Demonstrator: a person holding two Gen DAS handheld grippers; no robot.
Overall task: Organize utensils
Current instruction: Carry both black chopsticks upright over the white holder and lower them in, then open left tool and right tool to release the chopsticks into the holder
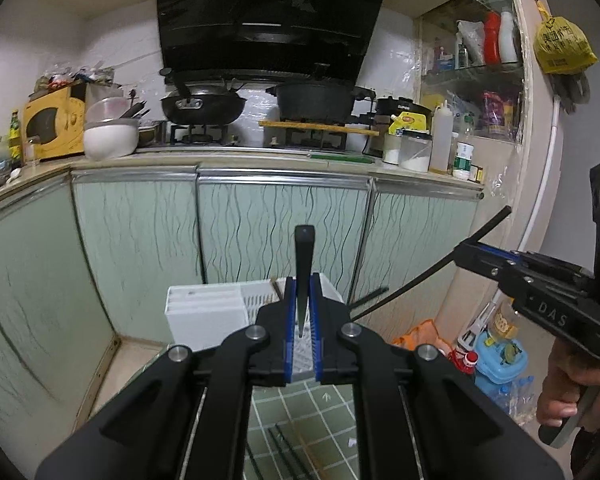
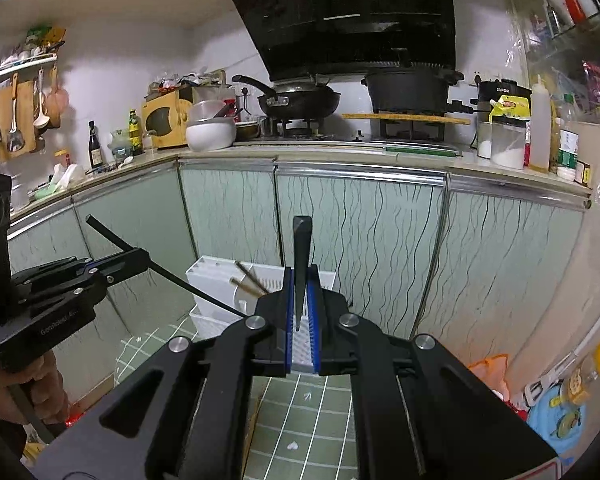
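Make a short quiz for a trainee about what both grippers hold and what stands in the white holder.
1. True or false: the left gripper is empty.
2. What does the right gripper grip? A spoon; B black chopstick; C fork.
3. What sticks out of the white holder?
Key: 1 false, it grips a second chopstick; 2 B; 3 two brown chopsticks.

Matt black chopstick (image 1: 303, 256) (white plastic holder (image 1: 204, 312))
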